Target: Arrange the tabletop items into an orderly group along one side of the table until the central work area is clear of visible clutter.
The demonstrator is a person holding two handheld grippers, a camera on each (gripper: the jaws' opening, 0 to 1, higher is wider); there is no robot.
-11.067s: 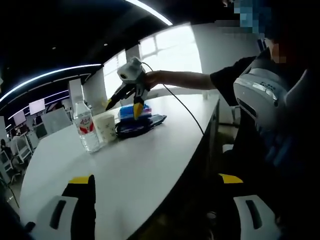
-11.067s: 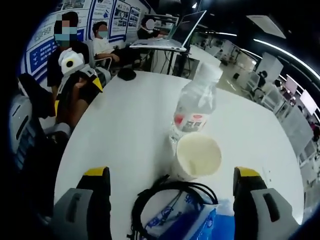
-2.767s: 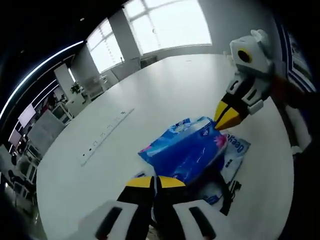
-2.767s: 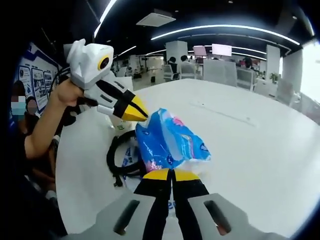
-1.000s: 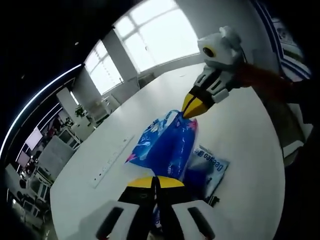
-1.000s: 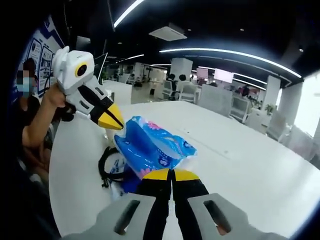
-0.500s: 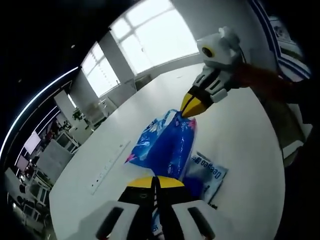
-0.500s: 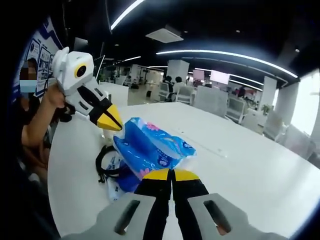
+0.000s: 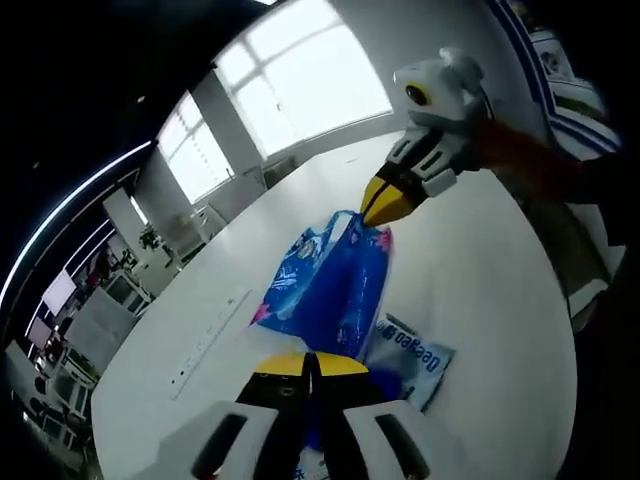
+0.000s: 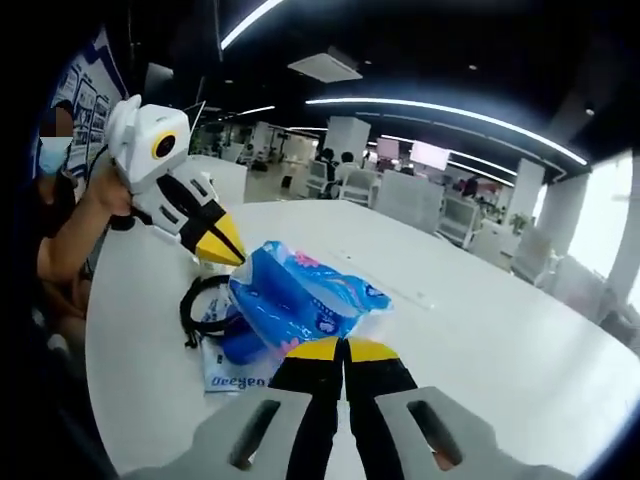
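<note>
Lifted higher vs a sec ago: blue tissue pack [image 9: 330, 280] now hangs clear of the white table [image 9: 480, 290], stretched between both grippers, centre of left gripper view. Left gripper [image 9: 308, 362], bottom centre of its view, is clamped on pack's near end; right gripper [image 10: 343, 347], bottom centre of right gripper view, pinches the other end [image 10: 305, 305]. Each tool also shows in the other's view: right one upper right [image 9: 385, 200], left one upper left [image 10: 222, 245], yellow tips touching the plastic. Uncovered underneath: flat wipes packet [image 9: 412, 358] lower centre-right, plus black cable coil [image 10: 205, 305] left of centre in right gripper view. Judgement: pack is free to carry to table edge; packet & cable not yet moved, so centre isn't clear.
</note>
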